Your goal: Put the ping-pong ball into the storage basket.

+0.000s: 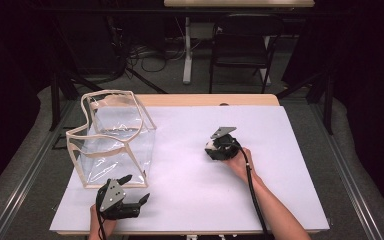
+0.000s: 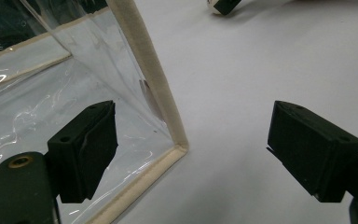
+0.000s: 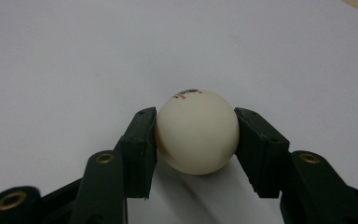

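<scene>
Near the tabletop (image 1: 290,200) centre, right tool (image 3: 196,133) pinching a cream ball (image 3: 196,132), left tool (image 1: 136,189) spreading beside the clear bag (image 1: 112,140) at the left edge, probably awaiting the ball.

One bag, one ball, two grippers, one table, one chair.

One clear bag (image 1: 112,137) with cream edging stands at the table's (image 1: 290,200) far left corner. One white ball (image 3: 197,131) sits between the jaws of the right gripper (image 1: 216,148) near the table's middle. The left gripper (image 1: 133,189) is at the near left edge. One dark chair (image 1: 242,40) stands beyond the far edge.
</scene>
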Demonstrator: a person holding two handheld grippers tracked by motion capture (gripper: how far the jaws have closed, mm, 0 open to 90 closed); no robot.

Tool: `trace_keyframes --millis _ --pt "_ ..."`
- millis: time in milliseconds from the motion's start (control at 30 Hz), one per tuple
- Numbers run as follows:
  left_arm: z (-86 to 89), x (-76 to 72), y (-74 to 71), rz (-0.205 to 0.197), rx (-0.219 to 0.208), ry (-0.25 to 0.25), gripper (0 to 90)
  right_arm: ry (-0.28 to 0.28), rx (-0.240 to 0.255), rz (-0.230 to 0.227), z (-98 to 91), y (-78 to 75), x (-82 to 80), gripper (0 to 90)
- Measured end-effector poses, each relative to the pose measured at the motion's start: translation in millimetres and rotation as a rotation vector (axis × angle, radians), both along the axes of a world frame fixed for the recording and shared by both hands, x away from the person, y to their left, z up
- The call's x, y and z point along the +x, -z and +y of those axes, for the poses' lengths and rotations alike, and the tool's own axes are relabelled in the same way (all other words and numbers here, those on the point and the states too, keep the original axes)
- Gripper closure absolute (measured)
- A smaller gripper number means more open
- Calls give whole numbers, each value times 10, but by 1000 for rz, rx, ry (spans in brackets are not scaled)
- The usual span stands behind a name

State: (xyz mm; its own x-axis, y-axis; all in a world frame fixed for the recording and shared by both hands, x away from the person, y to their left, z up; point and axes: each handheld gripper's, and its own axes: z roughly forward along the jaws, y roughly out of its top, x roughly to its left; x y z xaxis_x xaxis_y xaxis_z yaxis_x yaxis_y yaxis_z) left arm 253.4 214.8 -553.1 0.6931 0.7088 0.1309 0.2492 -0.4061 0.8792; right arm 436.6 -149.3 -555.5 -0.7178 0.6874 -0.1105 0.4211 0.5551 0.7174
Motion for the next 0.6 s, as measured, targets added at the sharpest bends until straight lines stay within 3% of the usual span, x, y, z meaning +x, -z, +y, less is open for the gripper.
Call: trace_keyframes --millis 600 --pt "1 -3 -1 1 -2 0 162 -4 30 -36 -54 -172 -81 509"
